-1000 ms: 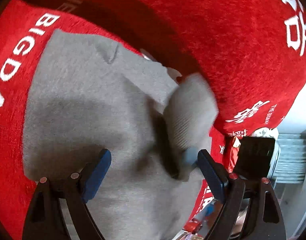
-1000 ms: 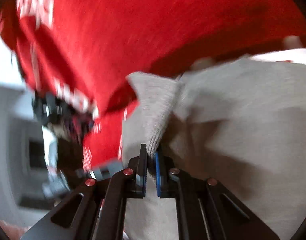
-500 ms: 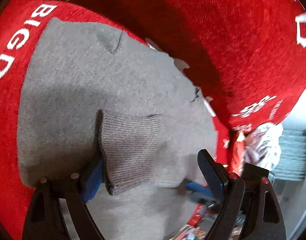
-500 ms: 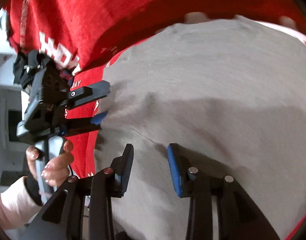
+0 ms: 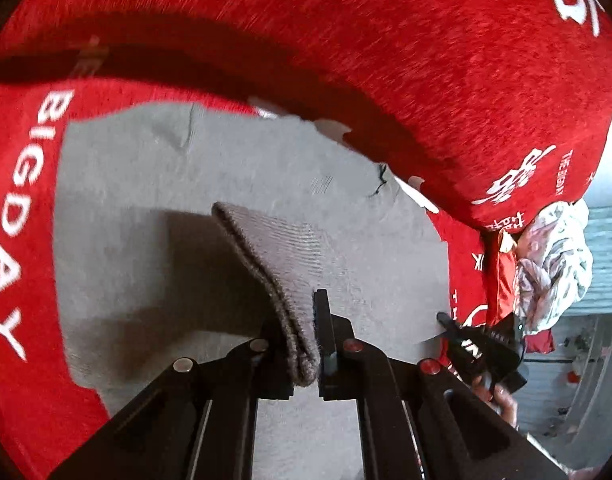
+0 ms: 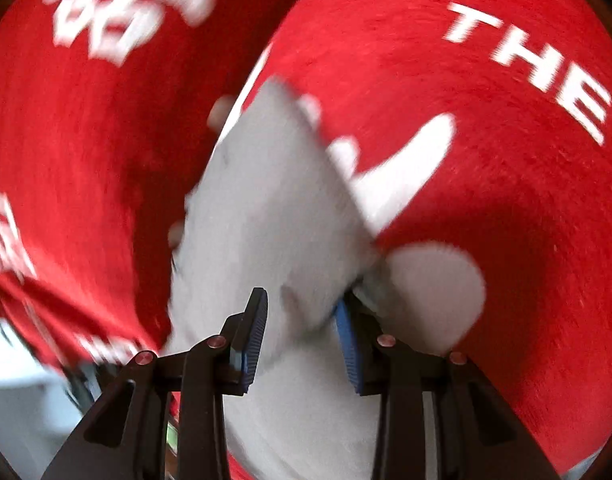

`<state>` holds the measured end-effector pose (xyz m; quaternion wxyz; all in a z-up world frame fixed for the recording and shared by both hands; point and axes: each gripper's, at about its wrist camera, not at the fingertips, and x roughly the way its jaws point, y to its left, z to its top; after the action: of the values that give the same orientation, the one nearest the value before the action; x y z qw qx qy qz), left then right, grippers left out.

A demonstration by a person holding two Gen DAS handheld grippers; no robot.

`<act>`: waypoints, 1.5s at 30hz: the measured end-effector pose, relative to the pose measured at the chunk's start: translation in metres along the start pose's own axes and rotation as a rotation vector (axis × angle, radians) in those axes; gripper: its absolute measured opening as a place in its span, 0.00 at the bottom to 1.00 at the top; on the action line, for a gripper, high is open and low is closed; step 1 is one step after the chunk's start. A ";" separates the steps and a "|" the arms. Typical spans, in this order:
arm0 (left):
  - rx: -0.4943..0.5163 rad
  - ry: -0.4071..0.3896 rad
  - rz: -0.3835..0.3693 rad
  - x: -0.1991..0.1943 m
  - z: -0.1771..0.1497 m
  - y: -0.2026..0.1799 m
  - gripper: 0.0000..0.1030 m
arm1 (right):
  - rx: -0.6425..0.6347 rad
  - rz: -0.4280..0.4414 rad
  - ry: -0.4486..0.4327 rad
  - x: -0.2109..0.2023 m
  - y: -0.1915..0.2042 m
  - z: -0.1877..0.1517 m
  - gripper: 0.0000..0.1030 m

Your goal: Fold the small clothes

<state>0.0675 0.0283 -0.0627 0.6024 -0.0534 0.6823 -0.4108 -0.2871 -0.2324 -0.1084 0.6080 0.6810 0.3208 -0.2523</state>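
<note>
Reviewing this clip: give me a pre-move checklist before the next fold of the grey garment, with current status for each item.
1. Left gripper clamped on ribbed cuff: ok.
2. Cuff lifted off the grey garment: ok.
3. Right gripper holding cloth: not ok, jaws open, though cloth lies between them.
4. Garment body flat on red cover: ok, minor crease near the far edge.
5. Right wrist view sharp enough to judge: not ok, blurred.
6. Fold landing spot: cannot tell.

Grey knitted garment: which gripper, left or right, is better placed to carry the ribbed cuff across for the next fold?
Left. The left gripper is shut on the ribbed cuff of the grey garment. The right gripper is open over the cloth and holds nothing.
</note>
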 end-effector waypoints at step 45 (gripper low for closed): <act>0.064 -0.035 0.452 0.015 -0.016 -0.016 0.08 | -0.537 -0.263 0.061 0.045 0.090 0.068 0.08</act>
<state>0.0429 0.0169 -0.0650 0.6922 0.1129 0.6530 -0.2859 -0.1874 -0.2985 -0.0903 0.7184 0.4558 0.4798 -0.2143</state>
